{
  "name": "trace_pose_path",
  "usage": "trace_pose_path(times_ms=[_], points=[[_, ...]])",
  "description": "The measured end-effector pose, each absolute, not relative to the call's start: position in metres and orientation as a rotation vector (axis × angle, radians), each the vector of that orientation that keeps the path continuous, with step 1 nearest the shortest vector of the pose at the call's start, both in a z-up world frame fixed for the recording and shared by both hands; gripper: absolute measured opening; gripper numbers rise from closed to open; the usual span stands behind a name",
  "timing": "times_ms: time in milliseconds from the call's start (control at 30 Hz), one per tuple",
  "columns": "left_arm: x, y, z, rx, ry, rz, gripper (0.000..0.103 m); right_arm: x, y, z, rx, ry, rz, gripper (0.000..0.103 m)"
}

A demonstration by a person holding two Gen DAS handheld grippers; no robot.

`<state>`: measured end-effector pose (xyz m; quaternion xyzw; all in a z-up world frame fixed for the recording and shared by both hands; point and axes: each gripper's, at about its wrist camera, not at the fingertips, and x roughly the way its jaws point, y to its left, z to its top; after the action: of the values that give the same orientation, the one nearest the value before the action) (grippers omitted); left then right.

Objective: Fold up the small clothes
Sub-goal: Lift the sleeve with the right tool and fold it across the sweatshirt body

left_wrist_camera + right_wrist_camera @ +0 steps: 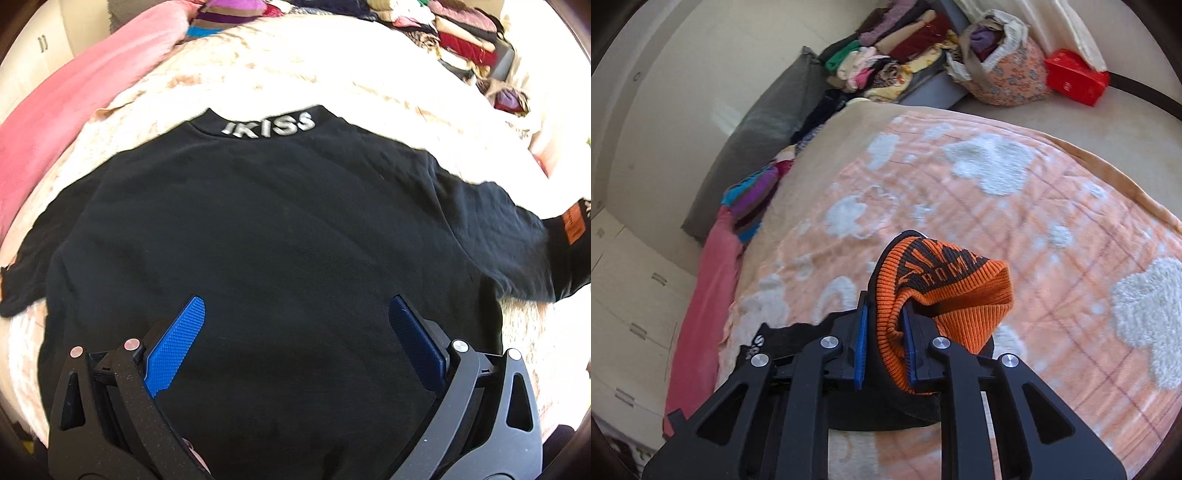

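Note:
A black T-shirt [266, 221] lies spread flat on the bed blanket [295, 66], collar lettering "IKISS" at the far side. Its right sleeve ends in an orange ribbed cuff [574, 225]. My left gripper [295, 314] is open above the shirt's lower middle, blue pads [184, 332] wide apart with nothing between them. In the right wrist view my right gripper [884, 325] is shut on the orange and black knitted cuff [942, 288] of the sleeve and holds it lifted above the blanket [997, 206]. A bit of the black shirt [783, 339] shows at the lower left.
A pink cover [74, 99] lies along the bed's left side. Piles of folded clothes [894, 62], a floral bag [1004, 70] and a red box [1075, 75] sit beyond the far end of the bed. A grey cushion [764, 122] leans at the wall.

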<state>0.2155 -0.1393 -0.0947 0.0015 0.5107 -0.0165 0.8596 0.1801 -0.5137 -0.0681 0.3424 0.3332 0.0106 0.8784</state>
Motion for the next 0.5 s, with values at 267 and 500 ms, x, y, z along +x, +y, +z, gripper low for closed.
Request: trace_pose_path(times_ms=[267,500], points=[[0.212,-0.101,-0.077,-0.041,1.049,0.020,0.094,0.194,-0.408,-0.013,0.608,0.675,0.289,0.015],[0.210,-0.072,-0.067,-0.084,1.030,0.051,0.094,0.209,-0.328,0.002,0.515,0.720,0.417,0.015]])
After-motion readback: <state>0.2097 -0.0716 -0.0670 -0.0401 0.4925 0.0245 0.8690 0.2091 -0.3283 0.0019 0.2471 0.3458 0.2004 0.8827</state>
